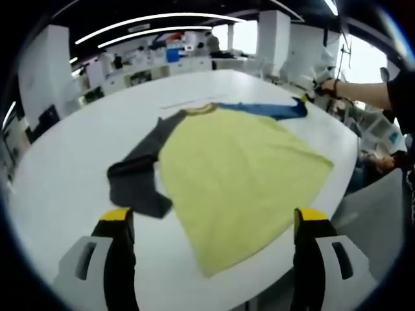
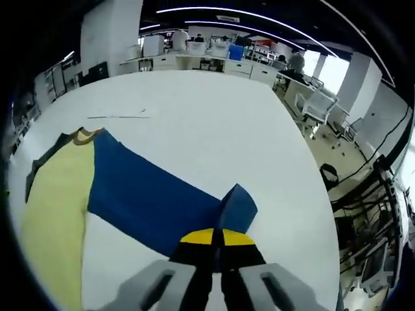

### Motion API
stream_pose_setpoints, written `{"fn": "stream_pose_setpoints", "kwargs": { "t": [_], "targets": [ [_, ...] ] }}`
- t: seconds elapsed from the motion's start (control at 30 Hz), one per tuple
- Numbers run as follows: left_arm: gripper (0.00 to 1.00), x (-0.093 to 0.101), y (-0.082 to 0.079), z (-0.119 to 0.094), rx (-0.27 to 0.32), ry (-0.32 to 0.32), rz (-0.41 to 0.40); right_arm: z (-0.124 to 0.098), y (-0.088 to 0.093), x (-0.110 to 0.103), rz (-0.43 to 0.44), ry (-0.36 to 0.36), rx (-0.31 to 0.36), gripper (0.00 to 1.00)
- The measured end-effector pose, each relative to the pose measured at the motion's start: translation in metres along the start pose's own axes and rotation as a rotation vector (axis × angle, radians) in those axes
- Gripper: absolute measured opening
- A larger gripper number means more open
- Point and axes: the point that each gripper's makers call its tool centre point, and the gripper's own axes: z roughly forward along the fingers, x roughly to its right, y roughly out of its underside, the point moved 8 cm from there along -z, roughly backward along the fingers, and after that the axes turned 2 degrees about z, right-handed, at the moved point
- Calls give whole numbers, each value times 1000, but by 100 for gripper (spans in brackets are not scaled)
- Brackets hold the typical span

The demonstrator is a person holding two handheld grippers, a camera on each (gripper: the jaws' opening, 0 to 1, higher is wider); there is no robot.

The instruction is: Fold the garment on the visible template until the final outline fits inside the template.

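A yellow shirt (image 1: 240, 175) lies flat on the white table (image 1: 65, 175), with a dark grey sleeve (image 1: 139, 175) bunched on one side and a blue sleeve (image 1: 266, 109) stretched out on the other. My left gripper (image 1: 214, 219) hovers open above the shirt's hem, holding nothing. In the right gripper view, my right gripper (image 2: 217, 238) is shut on the cuff of the blue sleeve (image 2: 149, 194), which is lifted and folded up at the jaws. The yellow body (image 2: 55, 214) and the collar (image 2: 84, 135) lie to the left. A thin faint line (image 2: 120, 116) marks the table beyond the collar.
A person's arm (image 1: 363, 92) reaches in at the far end of the blue sleeve. The table's rounded edge (image 2: 305, 194) runs close on the right, with office chairs (image 2: 314, 103) past it. Desks and shelves (image 1: 155, 61) line the room behind.
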Motion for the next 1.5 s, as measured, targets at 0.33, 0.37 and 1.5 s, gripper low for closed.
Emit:
{"fn": "stream_pose_setpoints", "kwargs": {
  "t": [0.33, 0.37, 1.5],
  "targets": [
    [99, 0, -2, 1, 13, 11, 6, 1, -14, -41, -53, -78, 12, 0],
    [99, 0, -2, 1, 13, 12, 6, 1, -16, -45, -53, -88, 13, 0],
    [99, 1, 3, -1, 20, 19, 10, 11, -55, -153, -54, -257, 81, 0]
  ]
}}
